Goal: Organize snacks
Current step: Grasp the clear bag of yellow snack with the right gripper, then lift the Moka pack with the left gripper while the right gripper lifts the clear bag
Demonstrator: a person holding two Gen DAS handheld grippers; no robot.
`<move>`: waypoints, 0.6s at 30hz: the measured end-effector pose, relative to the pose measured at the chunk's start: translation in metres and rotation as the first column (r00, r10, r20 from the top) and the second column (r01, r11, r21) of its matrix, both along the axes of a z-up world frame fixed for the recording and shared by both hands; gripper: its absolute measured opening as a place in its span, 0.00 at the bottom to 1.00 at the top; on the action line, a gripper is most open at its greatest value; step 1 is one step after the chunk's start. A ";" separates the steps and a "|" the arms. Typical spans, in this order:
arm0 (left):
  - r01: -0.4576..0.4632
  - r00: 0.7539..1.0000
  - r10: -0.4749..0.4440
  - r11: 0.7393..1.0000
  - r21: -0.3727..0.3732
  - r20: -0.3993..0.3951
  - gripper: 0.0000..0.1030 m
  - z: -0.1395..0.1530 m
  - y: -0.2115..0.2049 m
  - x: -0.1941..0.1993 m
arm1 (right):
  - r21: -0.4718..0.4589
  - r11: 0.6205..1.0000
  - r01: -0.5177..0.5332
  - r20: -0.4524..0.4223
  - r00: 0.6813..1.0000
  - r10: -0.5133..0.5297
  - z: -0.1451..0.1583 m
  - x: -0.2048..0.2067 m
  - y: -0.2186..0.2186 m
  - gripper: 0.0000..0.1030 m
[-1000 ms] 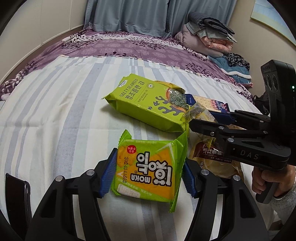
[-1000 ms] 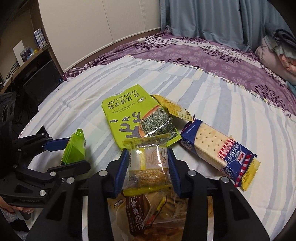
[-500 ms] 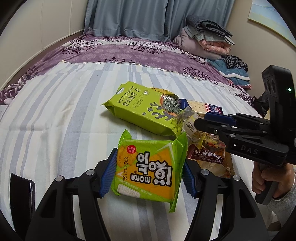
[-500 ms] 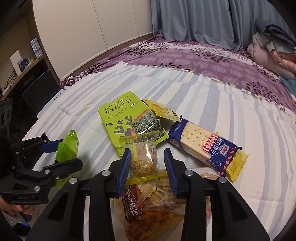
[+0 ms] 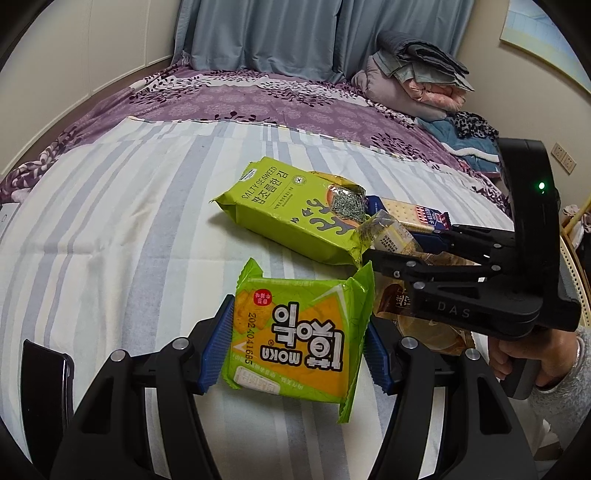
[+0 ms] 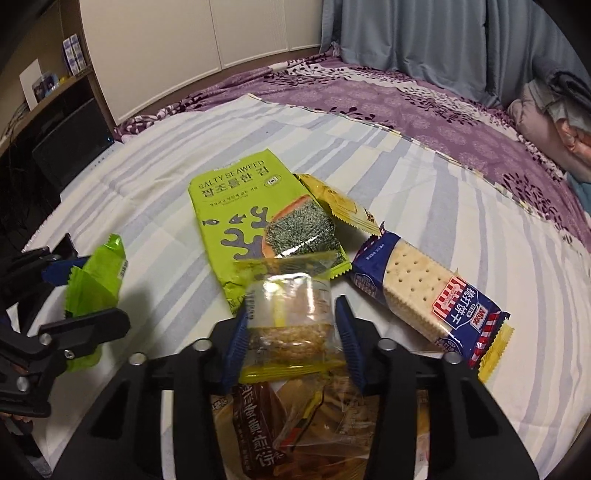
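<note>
Here, the left gripper (image 5: 299,354) clamps a green-and-orange cracker packet (image 5: 295,339) between its blue pads (image 5: 218,347), one pad pressed to each side edge, with the packet lifted off the striped bedsheet (image 5: 110,229). In the right wrist view the same packet (image 6: 96,280) appears at the left edge, gripped side-on. The right gripper (image 6: 291,343) is likewise closed on a snack: a clear yellow-trimmed packet holding a round grain cake (image 6: 288,325), squeezed between its blue pads (image 6: 349,343) and held above a brown cellophane bag of pastries (image 6: 295,424) that lies directly beneath the fingers.

Just beyond the clear packet, a lime-green salty seaweed pack (image 6: 258,225) lies flat on the sheet. A small yellow wrapper (image 6: 340,206) pokes out from under its right edge. To the right, a navy cracker sleeve (image 6: 424,295) with a red-and-white label lies diagonally, its far end touching the yellow wrapper.

In the left wrist view the right gripper (image 5: 391,240) reaches in from the right, its handle held in a hand (image 5: 532,354) with a grey sleeve. A purple floral bedspread (image 5: 258,103) covers the far end of the bed, folded blankets (image 5: 413,74) are stacked in the corner, and grey-blue curtains (image 5: 277,33) hang behind.
</note>
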State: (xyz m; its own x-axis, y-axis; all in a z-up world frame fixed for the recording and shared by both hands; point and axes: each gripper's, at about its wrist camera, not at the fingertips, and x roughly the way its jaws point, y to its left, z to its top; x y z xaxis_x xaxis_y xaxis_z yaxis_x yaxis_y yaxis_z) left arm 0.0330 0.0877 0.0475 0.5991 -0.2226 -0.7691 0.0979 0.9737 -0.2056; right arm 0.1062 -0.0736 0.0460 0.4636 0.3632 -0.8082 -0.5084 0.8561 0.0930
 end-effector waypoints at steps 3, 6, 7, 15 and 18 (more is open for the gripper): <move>-0.002 1.000 0.002 1.000 -0.002 0.004 0.62 0.001 -0.001 0.000 | 0.026 0.999 0.024 0.007 1.000 -0.024 0.005 -0.005 -0.008 0.41; 0.000 1.000 0.000 1.000 0.000 0.011 0.62 0.004 -0.003 -0.001 | 0.048 0.998 0.043 0.016 0.999 -0.043 0.011 -0.011 -0.015 0.41; 0.002 1.000 -0.002 1.000 0.000 0.014 0.62 0.005 -0.004 -0.001 | 0.056 0.997 0.046 0.018 0.999 -0.047 0.014 -0.013 -0.017 0.41; 0.016 0.998 -0.017 1.000 0.006 0.052 0.62 0.024 -0.012 -0.009 | 0.125 0.990 0.073 0.047 0.996 -0.079 0.042 -0.032 -0.040 0.38; 0.023 0.997 -0.023 1.000 0.010 0.067 0.62 0.032 -0.016 -0.012 | 0.143 0.986 0.082 0.065 0.994 -0.092 0.052 -0.040 -0.048 0.38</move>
State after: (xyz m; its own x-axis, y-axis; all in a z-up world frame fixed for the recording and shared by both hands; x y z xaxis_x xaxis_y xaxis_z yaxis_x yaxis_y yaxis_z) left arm 0.0206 0.0715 0.0791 0.6446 -0.2300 -0.7291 0.1337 0.9729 -0.1887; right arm 0.0663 -0.1216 0.0984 0.5525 0.4263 -0.7162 -0.4424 0.8783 0.1816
